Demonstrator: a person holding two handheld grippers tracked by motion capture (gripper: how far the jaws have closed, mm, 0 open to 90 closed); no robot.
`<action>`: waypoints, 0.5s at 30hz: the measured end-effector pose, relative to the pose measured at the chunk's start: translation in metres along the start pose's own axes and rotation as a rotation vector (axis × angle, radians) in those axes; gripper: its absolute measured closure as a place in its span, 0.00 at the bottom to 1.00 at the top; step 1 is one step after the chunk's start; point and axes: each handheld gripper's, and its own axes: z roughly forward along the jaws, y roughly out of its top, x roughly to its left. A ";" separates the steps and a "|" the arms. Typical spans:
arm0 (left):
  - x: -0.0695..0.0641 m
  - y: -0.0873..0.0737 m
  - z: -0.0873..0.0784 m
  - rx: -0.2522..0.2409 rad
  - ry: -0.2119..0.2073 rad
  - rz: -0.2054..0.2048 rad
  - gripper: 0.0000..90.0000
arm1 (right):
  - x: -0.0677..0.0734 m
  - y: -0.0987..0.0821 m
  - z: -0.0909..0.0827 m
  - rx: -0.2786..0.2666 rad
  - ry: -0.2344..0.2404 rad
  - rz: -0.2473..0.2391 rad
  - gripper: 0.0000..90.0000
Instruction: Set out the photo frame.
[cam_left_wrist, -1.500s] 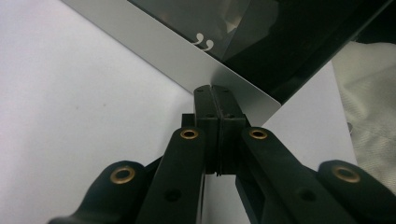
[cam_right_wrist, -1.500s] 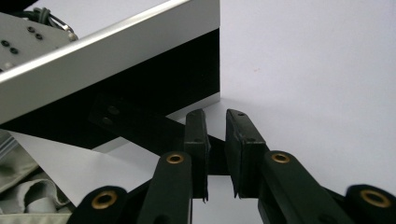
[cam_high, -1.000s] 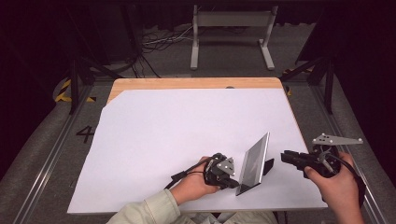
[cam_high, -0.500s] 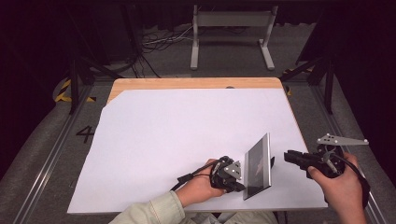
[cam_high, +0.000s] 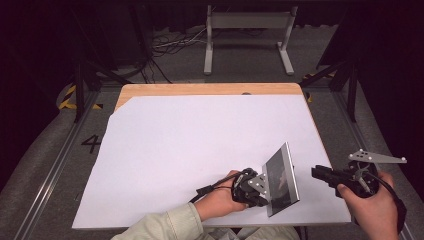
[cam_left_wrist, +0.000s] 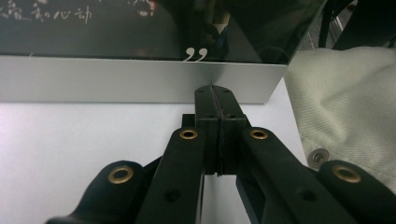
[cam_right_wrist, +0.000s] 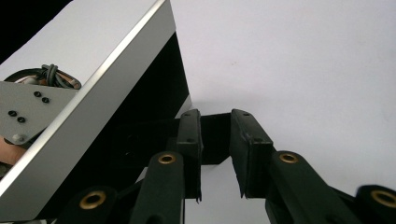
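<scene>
The silver-framed panel (cam_high: 281, 180) stood tilted on its lower edge on the white desk (cam_high: 200, 150), near the desk's front right corner, its dark glass face turned toward the right hand. It seemed to be kept upright that way so that one hand could steady it while the other came in for an edge.

The left claw (cam_high: 261, 186) sat just behind the panel, on the side away from the glass. Its jaws were pressed together with nothing between them, and in the left gripper view the joined tips (cam_left_wrist: 216, 100) met the panel's silver rim (cam_left_wrist: 140, 86), so the claw looked to be propping or nudging the panel rather than pinching it.

The right claw (cam_high: 320, 174) hovered just beside the panel's glass side, apart from it. Its jaws stood partly apart and empty (cam_right_wrist: 215, 119), pointed at the panel's lower corner (cam_right_wrist: 180, 100).
</scene>
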 end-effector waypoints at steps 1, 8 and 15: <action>0.000 0.001 0.001 0.001 -0.002 0.003 1.00 | -0.001 -0.001 -0.001 -0.001 -0.003 0.002 0.82; 0.001 0.008 0.009 -0.011 -0.013 0.006 1.00 | -0.003 -0.007 -0.010 -0.009 -0.022 0.021 0.82; 0.001 0.009 0.008 -0.015 -0.002 0.001 0.95 | -0.004 -0.007 -0.009 -0.007 -0.019 0.026 0.82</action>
